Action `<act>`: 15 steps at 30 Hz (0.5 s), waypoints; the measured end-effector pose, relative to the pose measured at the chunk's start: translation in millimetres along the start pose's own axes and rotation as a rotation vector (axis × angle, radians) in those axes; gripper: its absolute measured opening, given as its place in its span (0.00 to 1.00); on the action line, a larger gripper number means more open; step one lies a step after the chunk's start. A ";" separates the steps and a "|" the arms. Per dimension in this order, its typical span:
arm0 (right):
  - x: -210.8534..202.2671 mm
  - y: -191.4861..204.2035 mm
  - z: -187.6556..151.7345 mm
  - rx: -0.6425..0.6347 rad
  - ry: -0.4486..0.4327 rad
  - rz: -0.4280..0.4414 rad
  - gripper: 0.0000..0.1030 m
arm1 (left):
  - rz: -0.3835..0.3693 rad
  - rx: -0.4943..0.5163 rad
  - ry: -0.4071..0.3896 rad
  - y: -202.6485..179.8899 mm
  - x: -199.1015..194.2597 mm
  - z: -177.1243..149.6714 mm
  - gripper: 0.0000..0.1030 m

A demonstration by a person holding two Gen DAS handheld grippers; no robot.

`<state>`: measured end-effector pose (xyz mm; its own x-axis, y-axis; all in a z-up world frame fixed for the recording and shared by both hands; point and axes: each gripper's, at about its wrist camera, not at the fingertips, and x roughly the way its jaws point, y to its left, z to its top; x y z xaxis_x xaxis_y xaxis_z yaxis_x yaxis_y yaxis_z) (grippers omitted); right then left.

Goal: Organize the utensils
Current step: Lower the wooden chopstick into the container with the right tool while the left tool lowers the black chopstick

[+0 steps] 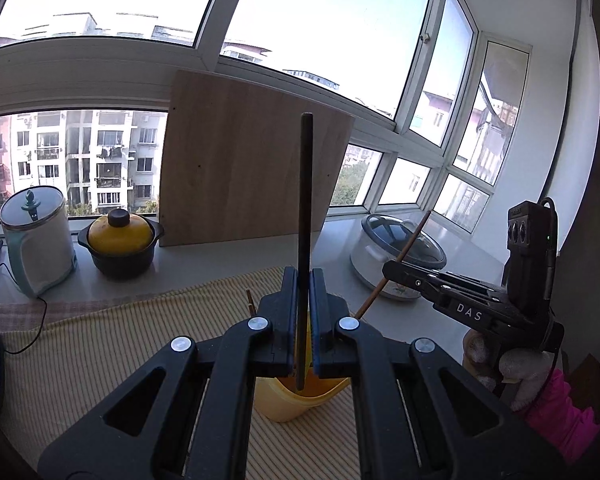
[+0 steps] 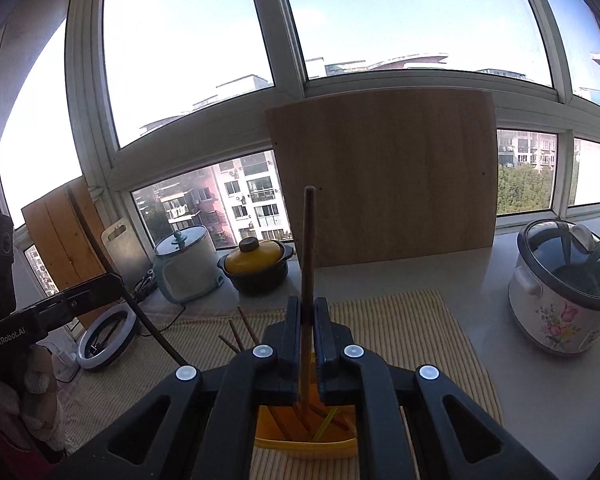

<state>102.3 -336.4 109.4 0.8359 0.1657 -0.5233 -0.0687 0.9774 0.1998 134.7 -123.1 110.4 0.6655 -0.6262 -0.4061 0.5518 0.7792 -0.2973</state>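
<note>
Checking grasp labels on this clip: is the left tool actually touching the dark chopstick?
Touching. In the left wrist view the left tool is shut on the dark chopstick, both pads pressed against its shaft with no gap, above the yellow holder.

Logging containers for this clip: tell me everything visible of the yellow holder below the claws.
The yellow holder looks like smooth plastic with a thicker rim, open at the top. It stands upright on the striped mat, mostly hidden behind the claws. Inside it lean several brown sticks and a thin yellow-green one. The right claw holds a brown chopstick whose lower end dips into the opening. Its base is unseen.
</note>
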 end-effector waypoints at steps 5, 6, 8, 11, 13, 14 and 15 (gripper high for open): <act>22.3 -8.6 -5.5 0.016 0.041 -0.015 0.03 | 0.016 -0.004 0.011 0.7 11.9 -2.1 0.03; 26.4 -9.5 -7.0 0.016 0.051 -0.016 0.03 | 0.017 -0.010 0.016 2.1 15.0 -3.4 0.03; 32.5 -10.7 -10.1 0.014 0.068 -0.020 0.03 | 0.018 -0.020 0.033 4.3 21.6 -7.0 0.03; 39.6 -13.6 -15.2 0.015 0.091 -0.022 0.03 | 0.014 -0.028 0.062 6.7 31.5 -14.0 0.03; 42.9 -16.5 -19.1 0.022 0.105 -0.020 0.04 | 0.007 -0.034 0.084 7.8 38.0 -18.8 0.03; 44.0 -17.4 -20.6 0.025 0.111 -0.019 0.04 | 0.006 -0.036 0.094 8.6 40.7 -21.0 0.03; 45.2 -18.3 -21.9 0.026 0.117 -0.019 0.04 | 0.006 -0.038 0.102 8.7 43.6 -23.6 0.03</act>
<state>129.4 -343.9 63.9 0.7677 0.1631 -0.6197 -0.0382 0.9770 0.2099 156.6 -143.0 69.7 0.6126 -0.6174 -0.4935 0.5277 0.7843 -0.3262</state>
